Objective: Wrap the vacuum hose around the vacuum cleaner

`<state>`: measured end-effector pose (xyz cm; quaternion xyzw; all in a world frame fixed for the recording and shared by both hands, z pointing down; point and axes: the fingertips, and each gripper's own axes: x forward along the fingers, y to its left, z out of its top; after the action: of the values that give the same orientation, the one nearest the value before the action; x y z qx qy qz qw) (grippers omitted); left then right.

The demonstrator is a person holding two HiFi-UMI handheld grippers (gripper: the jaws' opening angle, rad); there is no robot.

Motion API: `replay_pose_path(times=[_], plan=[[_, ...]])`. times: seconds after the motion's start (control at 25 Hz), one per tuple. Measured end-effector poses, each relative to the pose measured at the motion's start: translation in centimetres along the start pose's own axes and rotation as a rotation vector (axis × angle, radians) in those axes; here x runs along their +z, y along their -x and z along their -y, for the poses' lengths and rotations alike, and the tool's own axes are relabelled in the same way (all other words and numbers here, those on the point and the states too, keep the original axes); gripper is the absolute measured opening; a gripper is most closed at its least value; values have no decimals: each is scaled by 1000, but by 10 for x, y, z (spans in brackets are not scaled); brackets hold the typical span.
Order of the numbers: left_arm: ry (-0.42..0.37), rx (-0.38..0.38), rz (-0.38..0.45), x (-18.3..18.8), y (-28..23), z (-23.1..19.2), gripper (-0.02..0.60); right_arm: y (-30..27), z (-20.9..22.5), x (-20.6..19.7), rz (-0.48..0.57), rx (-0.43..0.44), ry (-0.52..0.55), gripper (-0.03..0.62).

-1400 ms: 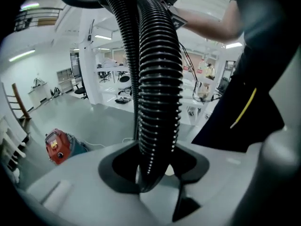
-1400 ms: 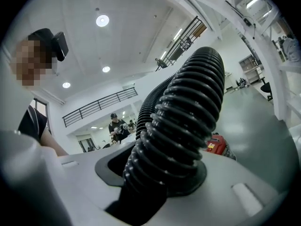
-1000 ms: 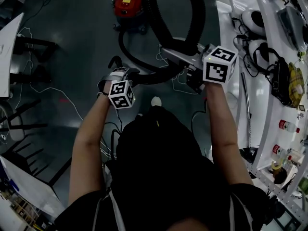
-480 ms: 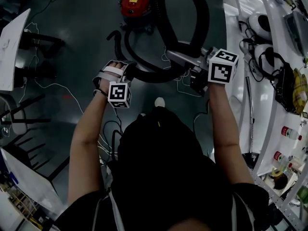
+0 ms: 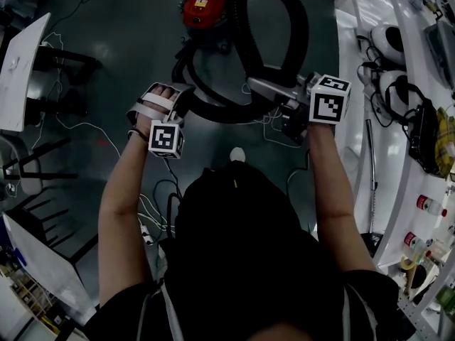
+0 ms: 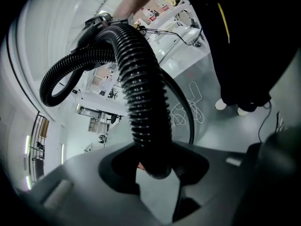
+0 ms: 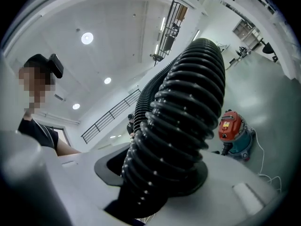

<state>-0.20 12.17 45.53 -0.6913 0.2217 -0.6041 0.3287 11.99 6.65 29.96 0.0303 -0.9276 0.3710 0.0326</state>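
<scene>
The red vacuum cleaner (image 5: 205,7) stands on the dark floor at the top of the head view; it also shows small in the right gripper view (image 7: 233,126). Its black ribbed hose (image 5: 266,20) rises in a tall loop and then sags low between my hands. My right gripper (image 5: 257,85) is shut on a thick part of the hose (image 7: 183,121), held about level. My left gripper (image 5: 179,99) points downward and is shut on a thinner stretch of hose (image 6: 143,102), which curls away in a loop.
White benches (image 5: 387,148) with headsets, a bag and bottles run along the right. A white board (image 5: 21,69) and dark chair frames stand at the left. Thin cables (image 5: 78,130) trail over the floor. My shoe (image 5: 237,153) is just below the hose.
My left gripper has moved left and upward with the hose and rolled at the wrist. The right gripper has barely shifted.
</scene>
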Motion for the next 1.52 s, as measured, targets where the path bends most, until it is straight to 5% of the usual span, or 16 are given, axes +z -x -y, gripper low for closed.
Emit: replay_pose_path(times=[0.48, 0.92, 1.52], plan=[[-69, 180, -66, -22, 21, -45, 176, -1, 11, -1, 15, 77, -90, 202], [-48, 379, -105, -62, 39, -121, 175, -20, 12, 37, 114, 93, -123, 201], [-46, 553, -79, -89, 50, -205, 173, -29, 1, 97, 203, 65, -35, 195]])
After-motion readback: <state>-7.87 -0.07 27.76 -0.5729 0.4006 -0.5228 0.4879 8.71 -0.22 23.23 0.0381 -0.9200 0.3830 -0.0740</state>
